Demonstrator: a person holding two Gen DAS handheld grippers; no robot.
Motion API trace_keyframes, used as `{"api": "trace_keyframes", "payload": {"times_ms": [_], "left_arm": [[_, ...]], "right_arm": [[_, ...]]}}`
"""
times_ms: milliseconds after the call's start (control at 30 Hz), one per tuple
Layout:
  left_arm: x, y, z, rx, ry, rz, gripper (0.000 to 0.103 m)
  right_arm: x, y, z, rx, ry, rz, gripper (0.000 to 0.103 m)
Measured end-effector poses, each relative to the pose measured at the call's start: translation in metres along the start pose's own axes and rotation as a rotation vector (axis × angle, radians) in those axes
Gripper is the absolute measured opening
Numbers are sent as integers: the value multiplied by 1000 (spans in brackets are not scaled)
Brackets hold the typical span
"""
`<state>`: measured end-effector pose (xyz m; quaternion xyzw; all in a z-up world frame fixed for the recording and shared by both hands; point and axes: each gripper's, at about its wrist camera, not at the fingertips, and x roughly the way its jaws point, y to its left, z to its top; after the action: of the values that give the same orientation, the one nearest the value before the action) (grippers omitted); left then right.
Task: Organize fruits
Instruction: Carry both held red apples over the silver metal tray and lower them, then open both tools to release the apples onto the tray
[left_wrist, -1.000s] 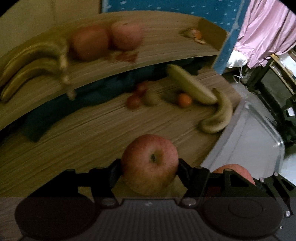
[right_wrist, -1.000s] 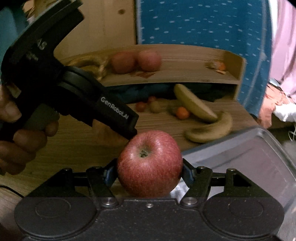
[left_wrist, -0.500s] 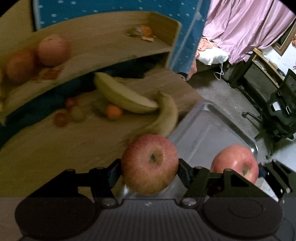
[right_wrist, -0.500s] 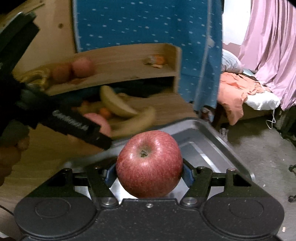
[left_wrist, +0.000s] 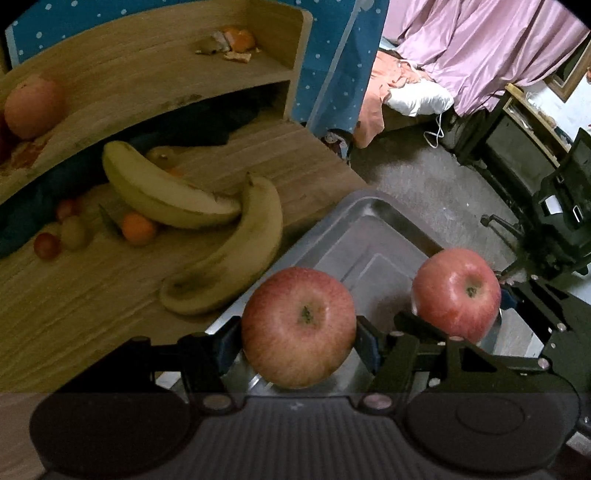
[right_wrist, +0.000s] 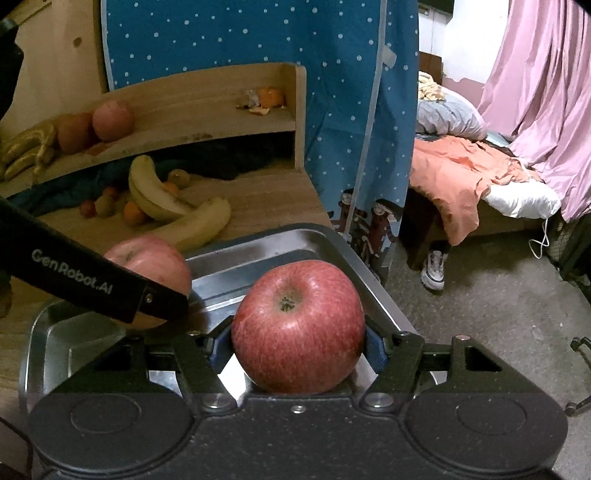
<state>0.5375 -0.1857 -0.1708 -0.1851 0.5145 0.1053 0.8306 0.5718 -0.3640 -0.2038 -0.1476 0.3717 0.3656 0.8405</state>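
Observation:
My left gripper (left_wrist: 299, 332) is shut on a pale red apple (left_wrist: 298, 326), held over the near left part of a metal tray (left_wrist: 373, 221). The right gripper (right_wrist: 298, 345) is shut on a darker red apple (right_wrist: 298, 326) over the same tray (right_wrist: 280, 240). In the left wrist view that darker apple (left_wrist: 456, 291) shows to the right, clamped in the right gripper. In the right wrist view the pale apple (right_wrist: 155, 258) shows at the left, partly behind the left gripper's black body (right_wrist: 92, 280).
Two bananas (left_wrist: 229, 243) and several small fruits (left_wrist: 138, 229) lie on the wooden table (left_wrist: 74, 314) left of the tray. A wooden shelf (right_wrist: 192, 110) behind holds apples, bananas and an orange. The tray overhangs the table edge; floor, bed and chair lie to the right.
Both grippers have swung right with their apples, from over the wooden table to over the metal tray. The tray now fills the lower part of both views.

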Motion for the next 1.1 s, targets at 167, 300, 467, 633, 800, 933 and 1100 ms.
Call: {"api": "trace_keyframes", "payload": {"times_ms": [167,300,467,633,800,933,1100], "left_arm": [[7,-4,-1,4,24,10,68],[7,-4,-3,6,31,16,68],[6,-5,-3,22,31,22,68],[4,-6,-3,37,30,28,69],[-6,-5,-6,64,10,31,77],[-16,-1,-8,63,-5,42,83],[-38,6,-12,75,-41,81,96]], "right_arm": [[7,-1,-1,5,12,11,70],[10,0,-2,5,14,14,70],[10,2,-4,7,16,7,70],[9,3,-6,21,23,-4,70],[3,7,-4,28,1,-21,75],[-5,12,-2,38,-13,-27,83],[-23,20,0,74,-37,-44,93]]}}
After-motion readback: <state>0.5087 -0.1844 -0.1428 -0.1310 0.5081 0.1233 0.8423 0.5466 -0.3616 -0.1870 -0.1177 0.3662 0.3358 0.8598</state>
